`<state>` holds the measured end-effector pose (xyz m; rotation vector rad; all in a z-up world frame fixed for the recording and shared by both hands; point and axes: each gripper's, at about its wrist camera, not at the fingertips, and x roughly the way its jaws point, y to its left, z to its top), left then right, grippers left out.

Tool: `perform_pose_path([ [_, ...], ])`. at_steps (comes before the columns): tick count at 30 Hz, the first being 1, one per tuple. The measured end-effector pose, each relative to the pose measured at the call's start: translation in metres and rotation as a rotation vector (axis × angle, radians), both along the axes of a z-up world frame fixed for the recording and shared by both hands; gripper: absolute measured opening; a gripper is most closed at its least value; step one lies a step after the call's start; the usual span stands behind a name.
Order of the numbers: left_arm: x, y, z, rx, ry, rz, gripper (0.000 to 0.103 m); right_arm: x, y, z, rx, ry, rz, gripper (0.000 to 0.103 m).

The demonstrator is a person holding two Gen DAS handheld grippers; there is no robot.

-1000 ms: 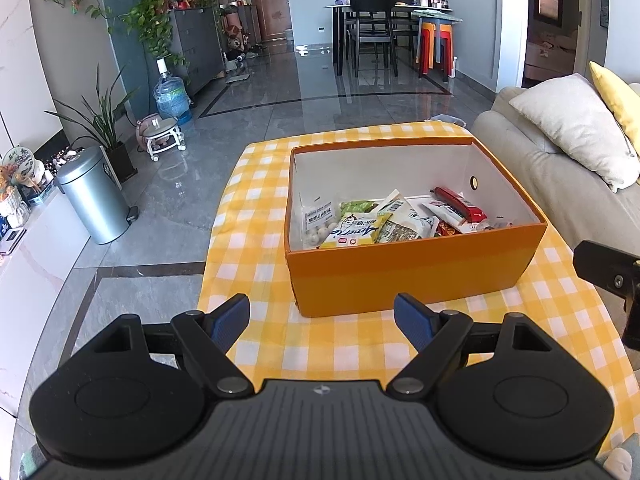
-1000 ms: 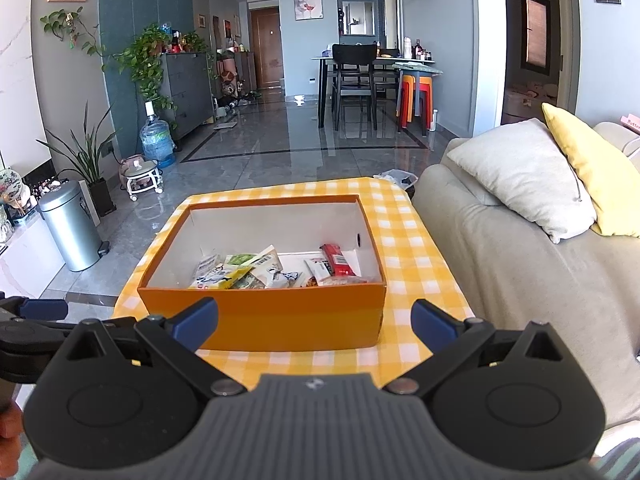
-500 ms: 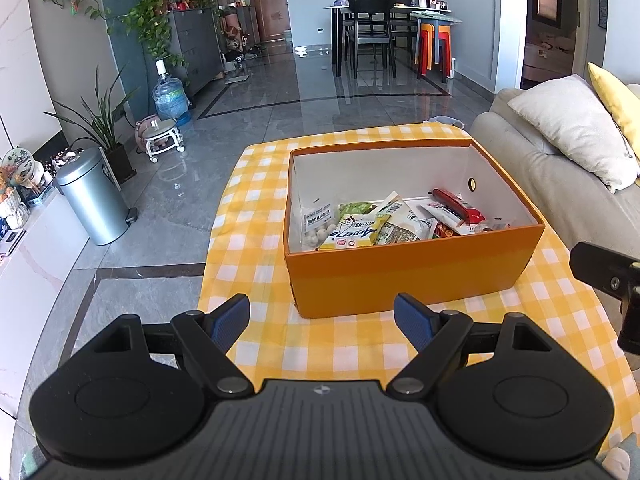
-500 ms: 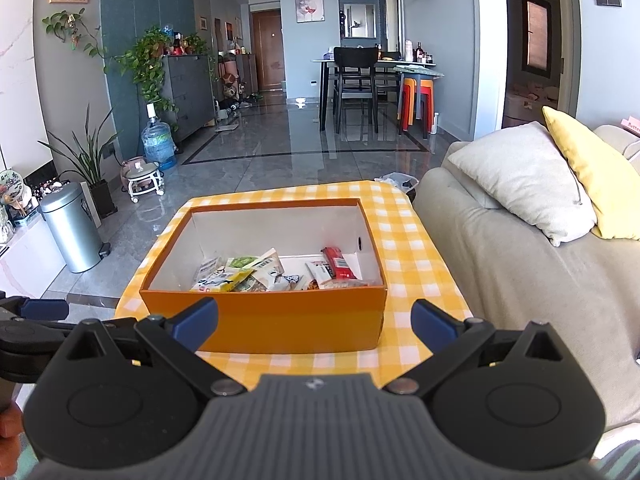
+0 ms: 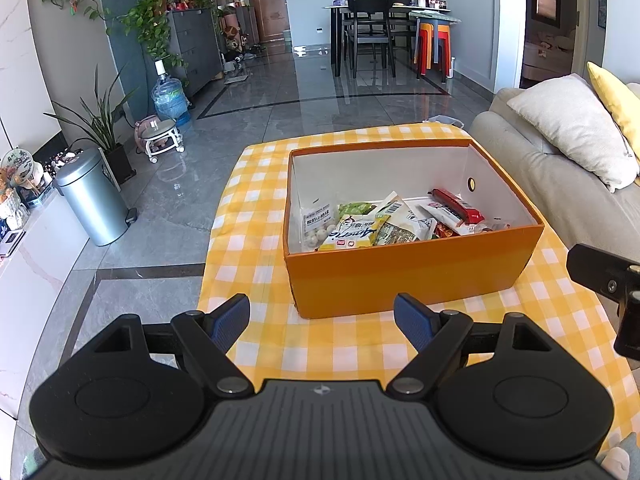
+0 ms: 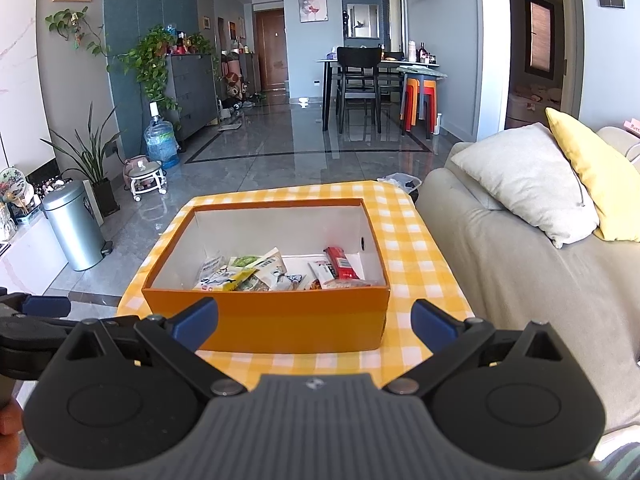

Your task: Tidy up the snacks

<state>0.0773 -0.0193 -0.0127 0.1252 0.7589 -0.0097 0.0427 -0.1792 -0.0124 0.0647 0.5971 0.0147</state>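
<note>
Snack packets [image 5: 396, 222]: heaped loose against near wall of orange cardboard box [image 5: 412, 276], centred on yellow-checked tablecloth [image 5: 248, 208]. Left gripper [image 5: 322, 320], right gripper [image 6: 314, 320]: fingers spread wide, empty, held short of box, apparently awaiting next pick or finished.

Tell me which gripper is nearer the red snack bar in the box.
Right, probably, by a small margin. The red snack bar lies at the box's right end; the right gripper faces it, the left gripper sits further left.
</note>
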Motion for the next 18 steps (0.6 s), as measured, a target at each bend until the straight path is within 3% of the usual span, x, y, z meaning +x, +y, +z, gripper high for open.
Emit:
perform_pose_path([
  [18, -0.0006, 0.0008, 0.0008, 0.002, 0.000, 0.000, 0.096, 0.0004, -0.0009, 0.0009, 0.003, 0.009, -0.004, 0.099],
])
